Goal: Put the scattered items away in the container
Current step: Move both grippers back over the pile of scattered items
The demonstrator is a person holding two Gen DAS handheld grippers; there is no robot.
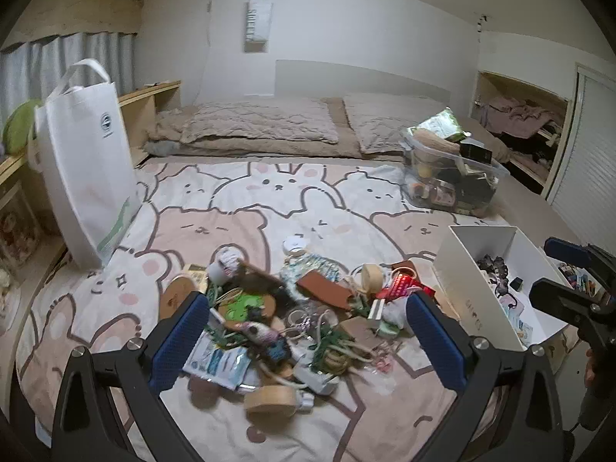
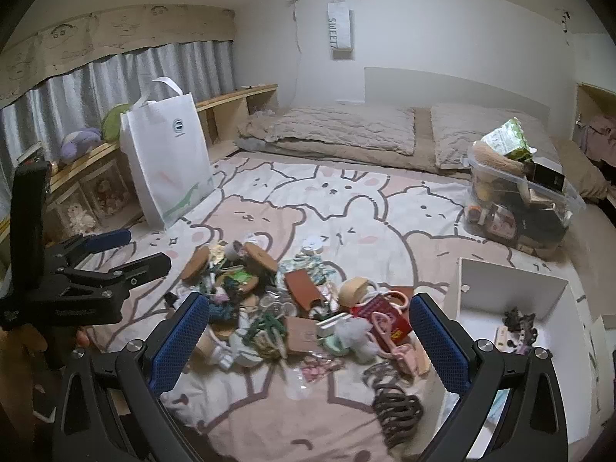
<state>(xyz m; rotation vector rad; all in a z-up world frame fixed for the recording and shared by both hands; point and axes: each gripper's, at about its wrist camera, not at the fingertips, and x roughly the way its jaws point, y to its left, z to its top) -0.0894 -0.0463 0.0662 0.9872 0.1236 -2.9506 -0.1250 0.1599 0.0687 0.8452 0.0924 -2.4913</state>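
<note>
The left claw (image 1: 304, 331) stands wide open and holds nothing; its two blue pads frame the heap of small things (image 1: 292, 308), which lies directly under it and a little ahead, toward 12 o'clock. The right claw (image 2: 308, 331) is open just as wide and also empty, with the same heap (image 2: 300, 308) between its pads and ahead of it. Nearest to the left claw, at about 6 o'clock in its view, is a round wooden disc (image 1: 269, 398), touching a white plug and a clear packet. Nearest to the right claw, at about 5 o'clock, is a dark coiled hair clip (image 2: 396, 410), lying apart from the heap, with its long axis running from near to far. The white box (image 2: 512, 296), which I take as the container, is open on top and already has a few small things in it. From the right claw it lies at 2 o'clock, just beside the right edge of the heap; from the left claw it lies at 3 o'clock, on the other side of the heap (image 1: 481, 285). So I judge that the right claw is nearer to the box, and that the red packet (image 2: 389, 317) and the pink clips beside it are the shortest carry. Further away, at 1 o'clock, a clear bin (image 2: 519, 208) stands full, and at 10 o'clock a white bag (image 2: 165, 161) stands upright on the blanket (image 2: 346, 200).
</note>
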